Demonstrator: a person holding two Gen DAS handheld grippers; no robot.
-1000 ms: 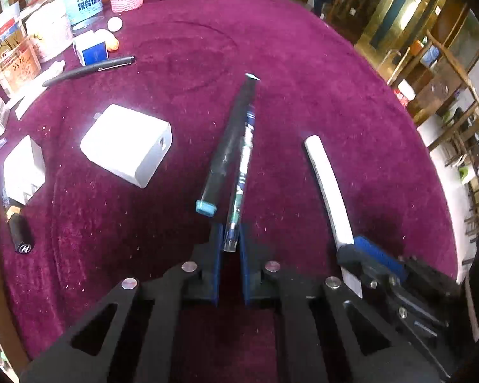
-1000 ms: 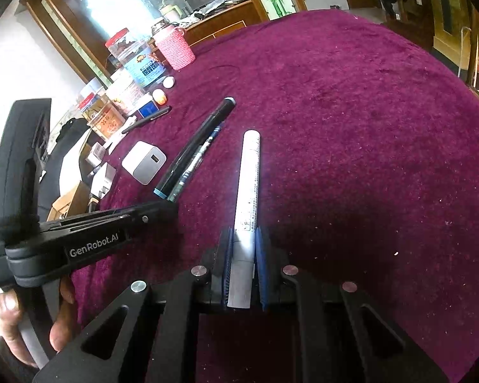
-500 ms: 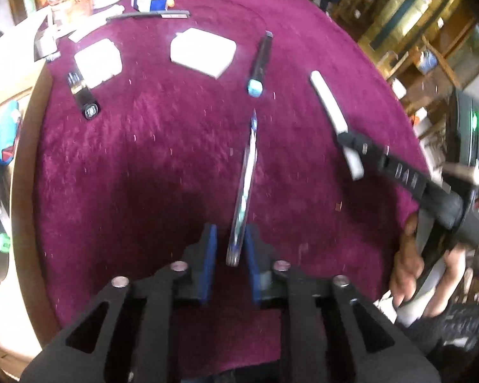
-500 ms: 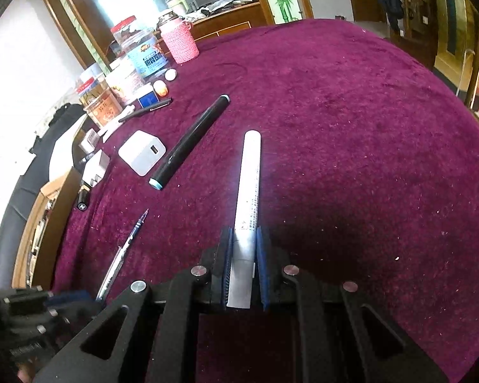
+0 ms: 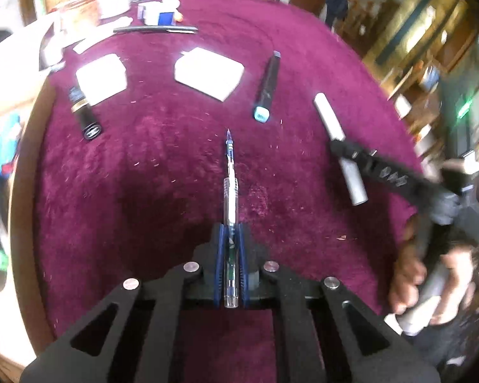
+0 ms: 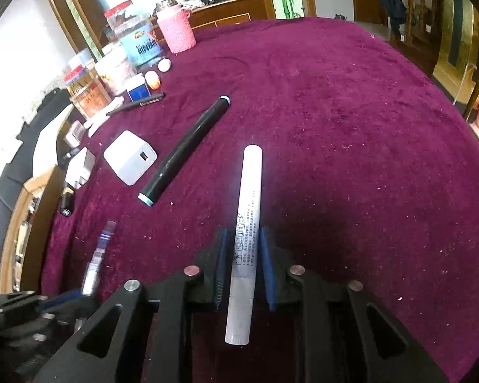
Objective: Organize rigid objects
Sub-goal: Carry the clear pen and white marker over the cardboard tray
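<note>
My left gripper [image 5: 230, 239] is shut on a clear ballpoint pen [image 5: 230, 188], held above the purple tablecloth with its tip pointing away. My right gripper [image 6: 242, 242] has its jaws slightly parted around a white tube [image 6: 247, 223], which lies between them; the pads show gaps on both sides. The tube also shows in the left wrist view [image 5: 338, 143]. A black marker with a teal cap [image 6: 183, 151] lies on the cloth left of the tube, and also shows in the left wrist view [image 5: 266, 87]. The pen appears blurred at the lower left of the right wrist view [image 6: 97, 255].
Two white chargers [image 5: 209, 73] [image 5: 101, 78], a black lipstick [image 5: 83, 115] and a black pen [image 5: 155, 29] lie on the round table [image 6: 351, 127]. Jars, boxes and a pink cup [image 6: 175, 30] crowd the far left edge.
My left gripper has carried the pen away from the black marker, back toward the near edge. My right gripper's jaws have loosened from the white tube.
</note>
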